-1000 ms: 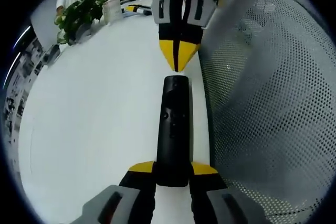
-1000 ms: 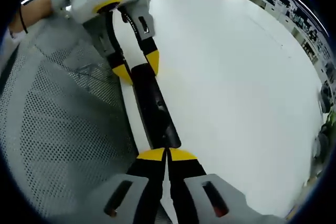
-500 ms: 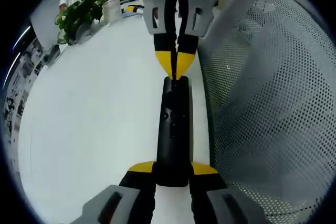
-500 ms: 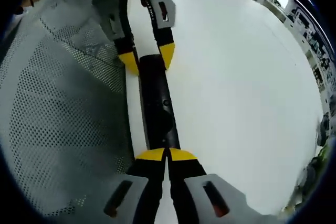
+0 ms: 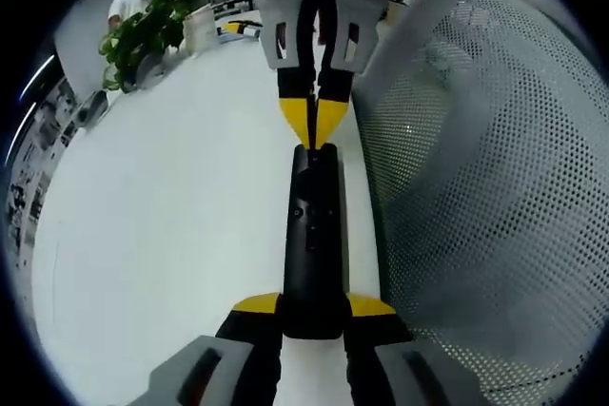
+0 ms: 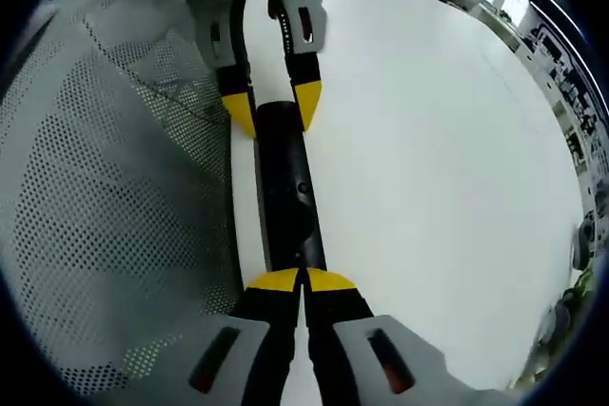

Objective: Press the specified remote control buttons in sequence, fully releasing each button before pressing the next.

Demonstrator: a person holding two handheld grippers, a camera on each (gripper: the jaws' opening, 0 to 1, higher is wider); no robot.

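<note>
Two grippers meet on one black remote control (image 5: 313, 235) lying on the white worktop (image 5: 162, 225) beside a perforated grey mesh surface (image 5: 485, 168). Left gripper (image 5: 313, 306) clamps the remote's near end between its jaws. Right gripper (image 6: 304, 279), jaws closed together, has come down from a second ago so its yellow tips touch the remote's far end.

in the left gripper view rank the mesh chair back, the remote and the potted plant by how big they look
1. mesh chair back, by far the largest
2. remote
3. potted plant

The plant stands far off, so its small look may come from distance.
</note>
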